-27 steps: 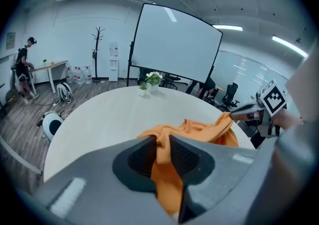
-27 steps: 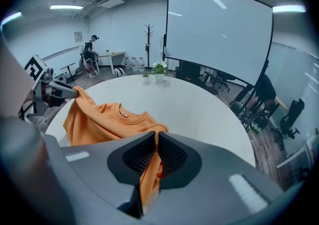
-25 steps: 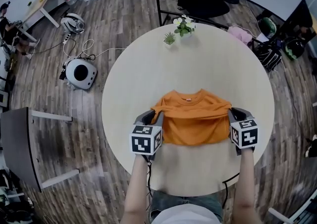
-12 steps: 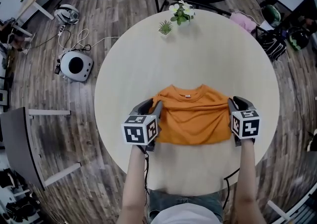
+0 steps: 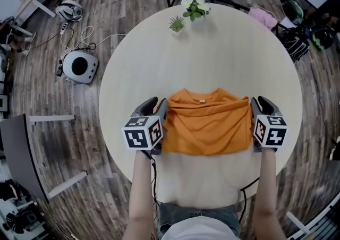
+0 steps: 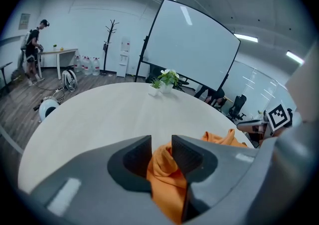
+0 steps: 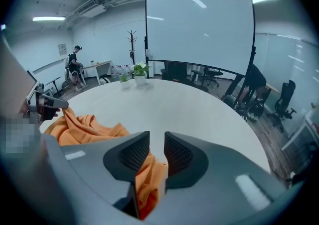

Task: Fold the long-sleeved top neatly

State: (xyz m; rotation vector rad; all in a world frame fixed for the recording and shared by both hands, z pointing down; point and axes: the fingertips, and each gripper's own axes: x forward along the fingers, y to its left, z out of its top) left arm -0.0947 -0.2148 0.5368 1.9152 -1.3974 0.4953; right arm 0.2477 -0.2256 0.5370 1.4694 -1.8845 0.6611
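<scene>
The orange long-sleeved top [image 5: 207,125] lies folded into a rectangle on the round table [image 5: 228,53], its collar toward the far side. My left gripper [image 5: 159,114] is shut on the top's left edge; orange cloth [image 6: 164,162] bunches between its jaws. At the top's right edge my right gripper [image 5: 252,112] is likewise shut, with orange cloth [image 7: 149,169] pinched in its jaws. The top is stretched between the two grippers. More of the top [image 7: 82,124] shows to the left in the right gripper view.
Two small potted plants [image 5: 188,13] stand at the table's far edge. A white round device [image 5: 78,67] with cables lies on the wooden floor to the left. Bags and a chair sit at the far right. A person [image 6: 32,50] stands by a distant desk.
Both grippers have moved apart and slightly away from me, pulling the top wider and flatter between them.
</scene>
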